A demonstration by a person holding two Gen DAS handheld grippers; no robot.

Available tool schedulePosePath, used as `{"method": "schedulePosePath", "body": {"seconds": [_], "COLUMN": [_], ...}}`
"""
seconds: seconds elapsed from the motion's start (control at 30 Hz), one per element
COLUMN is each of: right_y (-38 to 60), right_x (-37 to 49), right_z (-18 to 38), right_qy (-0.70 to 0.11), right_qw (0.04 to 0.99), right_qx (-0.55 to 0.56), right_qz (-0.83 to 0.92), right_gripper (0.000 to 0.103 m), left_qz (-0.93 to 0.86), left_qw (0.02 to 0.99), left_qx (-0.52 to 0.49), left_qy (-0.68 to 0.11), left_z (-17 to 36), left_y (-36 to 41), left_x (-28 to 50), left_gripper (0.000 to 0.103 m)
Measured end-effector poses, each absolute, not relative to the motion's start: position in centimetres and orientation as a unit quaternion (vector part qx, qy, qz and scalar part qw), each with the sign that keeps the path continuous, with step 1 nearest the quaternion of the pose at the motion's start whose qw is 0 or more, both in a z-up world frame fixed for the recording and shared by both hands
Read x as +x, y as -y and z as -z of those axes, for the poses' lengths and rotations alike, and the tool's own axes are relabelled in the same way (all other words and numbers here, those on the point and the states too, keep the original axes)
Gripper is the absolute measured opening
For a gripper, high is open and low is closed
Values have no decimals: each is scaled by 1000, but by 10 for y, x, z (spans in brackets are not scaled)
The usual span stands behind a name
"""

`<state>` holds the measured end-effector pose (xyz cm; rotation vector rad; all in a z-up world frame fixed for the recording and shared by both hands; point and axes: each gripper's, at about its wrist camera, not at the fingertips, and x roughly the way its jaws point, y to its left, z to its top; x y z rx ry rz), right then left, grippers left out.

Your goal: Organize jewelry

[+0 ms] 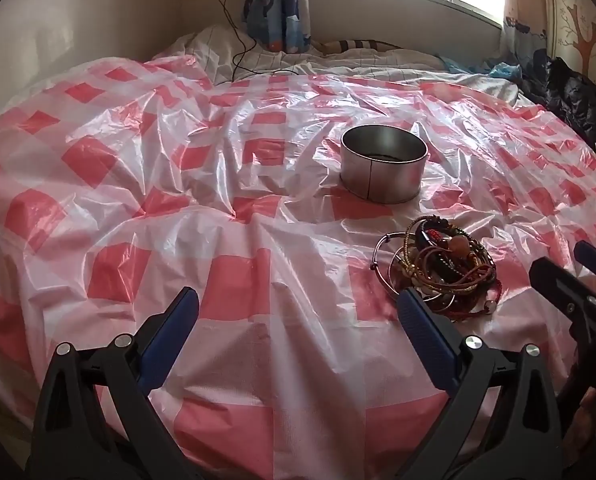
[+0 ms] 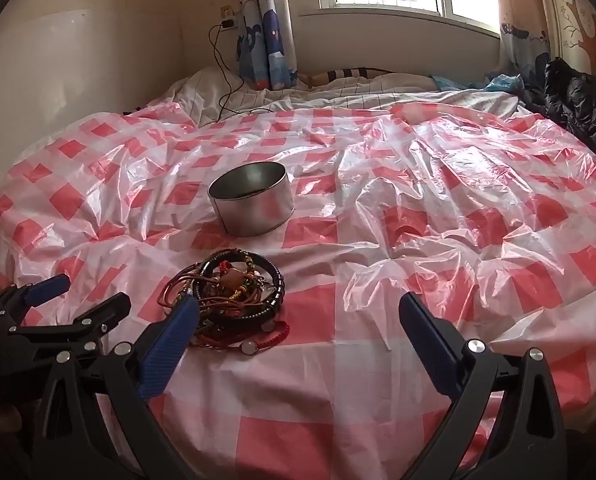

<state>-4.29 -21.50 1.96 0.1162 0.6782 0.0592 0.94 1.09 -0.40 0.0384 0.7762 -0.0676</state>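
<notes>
Here the pile of bracelets (image 1: 438, 270) lies on the bed's checked plastic sheet (image 1: 238, 280), between the left tool (image 1: 298, 308) and the right tool (image 2: 298, 314), both wide open and empty. Beyond the pile stands a metal tin (image 1: 384, 164), seemingly almost empty.

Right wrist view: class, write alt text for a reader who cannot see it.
A tangled pile of bracelets lies on a red-and-white checked plastic sheet spread over a bed, with an open round metal tin just beyond it. The right gripper is open and empty, its left finger beside the pile.
</notes>
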Motion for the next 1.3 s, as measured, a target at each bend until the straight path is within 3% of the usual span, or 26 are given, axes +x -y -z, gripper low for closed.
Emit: {"method": "schedulePosePath", "body": {"seconds": [0.33, 1.3], "right_y": [223, 227], "right_x": [-44, -41], "right_z": [-19, -13], "right_qy": [-334, -346], "right_qw": [941, 936], "right_qx": [59, 57], "right_qz": [-26, -21], "right_gripper": [96, 96], "left_qz": [27, 47], "left_qw": [919, 923], "left_qx": [-21, 39], "left_qy": [-392, -379], "left_z": [7, 6], "left_y": [-26, 4], "left_x": [16, 7], "left_gripper": [95, 96]}}
